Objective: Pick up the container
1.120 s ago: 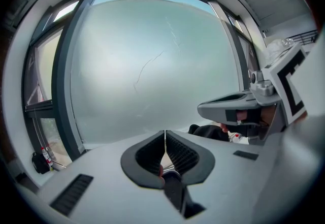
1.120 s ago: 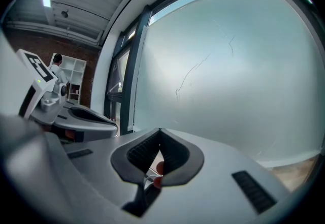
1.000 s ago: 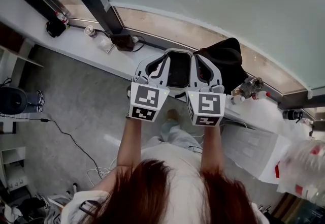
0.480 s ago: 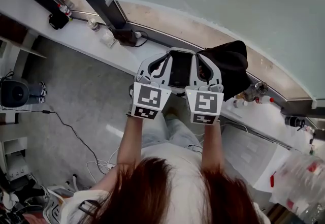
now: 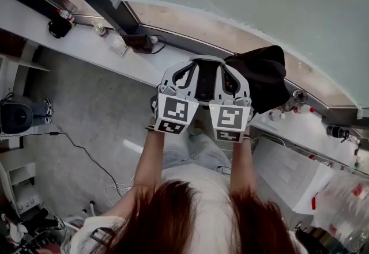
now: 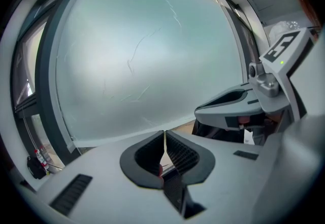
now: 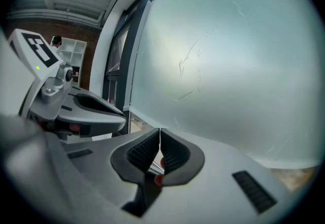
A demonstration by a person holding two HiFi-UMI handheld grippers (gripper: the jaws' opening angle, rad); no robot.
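Both claws, the left claw [image 6: 164, 139] and the right claw [image 7: 160, 139], are pinched together on nothing, side by side facing the window, as they were a second ago. No container is near them. The likeliest are the small bottles [image 5: 295, 100] on the white worktop [image 5: 81, 45], probably light and slick, best gripped round the body.

The left gripper [image 6: 164, 134] and the right gripper [image 7: 160, 132] are both pale grey moulded shells. Their jaws are lined with black ribbed pads [image 6: 181, 153], and just below these sits a small red part, too tucked away to make out properly. Behind the jaws and off to one side is a dark slotted grille [image 7: 252, 187]. Farther back, each gripper carries a white cube [image 5: 174, 113] with black square markers and a tiny green light. The person wears a white top [image 5: 196, 185] and light blue jeans [image 5: 199, 152].
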